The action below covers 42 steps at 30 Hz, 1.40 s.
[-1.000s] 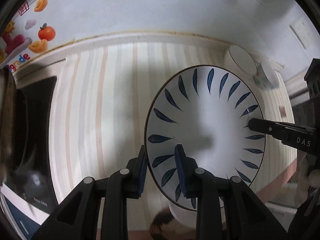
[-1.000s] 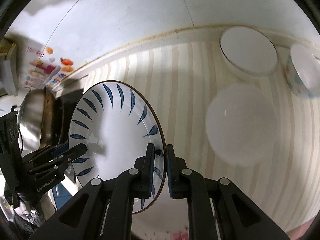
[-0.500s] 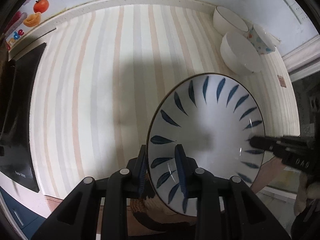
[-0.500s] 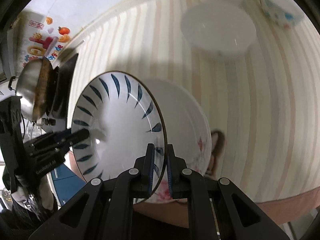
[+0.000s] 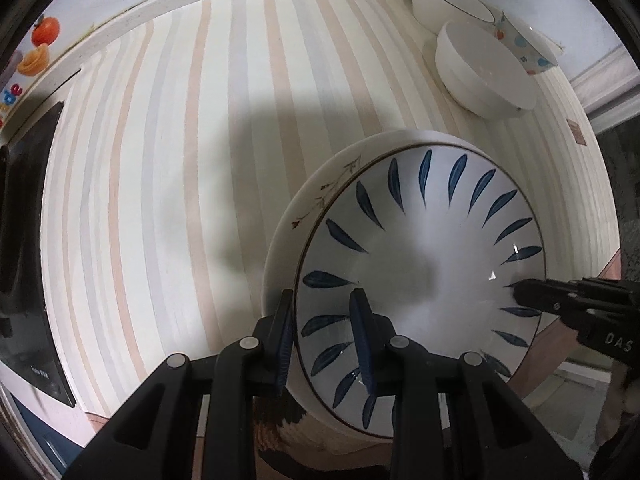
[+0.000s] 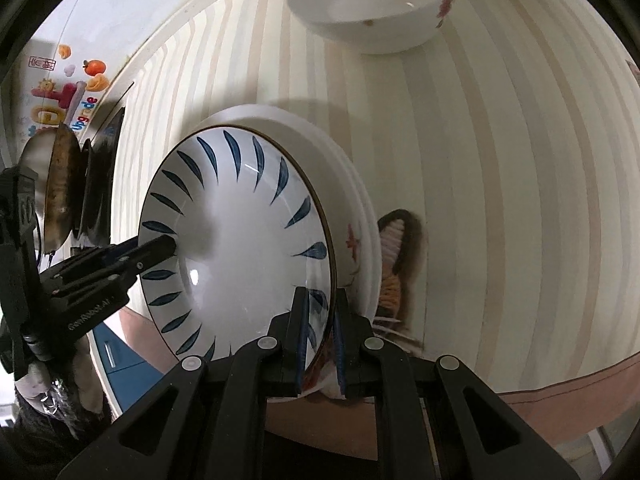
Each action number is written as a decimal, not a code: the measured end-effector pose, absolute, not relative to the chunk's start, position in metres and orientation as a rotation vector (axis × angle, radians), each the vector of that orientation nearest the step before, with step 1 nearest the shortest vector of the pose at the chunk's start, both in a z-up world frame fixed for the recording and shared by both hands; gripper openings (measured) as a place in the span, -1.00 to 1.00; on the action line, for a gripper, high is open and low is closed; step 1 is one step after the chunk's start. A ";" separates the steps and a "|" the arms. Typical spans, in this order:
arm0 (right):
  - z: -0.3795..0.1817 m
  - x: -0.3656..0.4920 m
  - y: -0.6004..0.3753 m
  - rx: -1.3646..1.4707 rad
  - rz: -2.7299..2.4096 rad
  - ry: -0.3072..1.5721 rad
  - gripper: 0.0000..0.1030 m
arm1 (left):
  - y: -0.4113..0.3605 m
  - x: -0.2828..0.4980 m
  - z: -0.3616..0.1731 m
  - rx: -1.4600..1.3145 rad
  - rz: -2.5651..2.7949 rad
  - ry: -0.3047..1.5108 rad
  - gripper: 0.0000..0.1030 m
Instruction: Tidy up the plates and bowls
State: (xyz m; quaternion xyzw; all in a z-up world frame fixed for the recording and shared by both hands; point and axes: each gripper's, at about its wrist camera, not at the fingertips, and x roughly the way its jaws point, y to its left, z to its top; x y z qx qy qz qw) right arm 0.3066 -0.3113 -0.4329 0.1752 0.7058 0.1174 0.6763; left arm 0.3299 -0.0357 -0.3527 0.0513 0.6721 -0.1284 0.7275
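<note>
We hold the plate by two opposite rim points. The left tongs are clamped on its rim, one finger inside the dish and one outside; the right tongs are clamped on the far rim, fingers nearly together on the thin edge. The plate sits directly ahead of both tongs, over a larger dish that lies on the striped surface. Whether the two already touch, we cannot tell.

To do this step well, we judge that the plate should be kept level and centred over the dish, then lowered slowly until the foot seats. Release one side only after the plate rests firm, since the outer fingers sit between the two rims and could drag the plate when withdrawn.

The plate is white, glazed and shallow, with dark blue leaf strokes radiating around the rim and a thin dark edge line. Beyond the tongs, three bowls stand grouped near the wall.
</note>
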 end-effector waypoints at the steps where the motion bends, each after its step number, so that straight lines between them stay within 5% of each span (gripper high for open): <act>1: -0.432 0.308 -0.311 0.397 0.260 1.584 -0.75 | -0.039 0.332 -0.354 0.114 -0.282 1.480 -0.51; 28: -0.405 0.300 -0.320 0.447 0.238 1.560 -0.65 | -0.041 0.304 -0.326 0.095 -0.177 1.434 -0.51; 37: -0.330 0.278 -0.310 0.291 0.241 1.459 -0.04 | -0.042 0.261 -0.247 0.044 -0.133 1.318 -0.50; 42: -0.277 0.257 -0.306 0.209 0.266 1.390 0.46 | -0.050 0.239 -0.216 0.015 -0.123 1.290 -0.26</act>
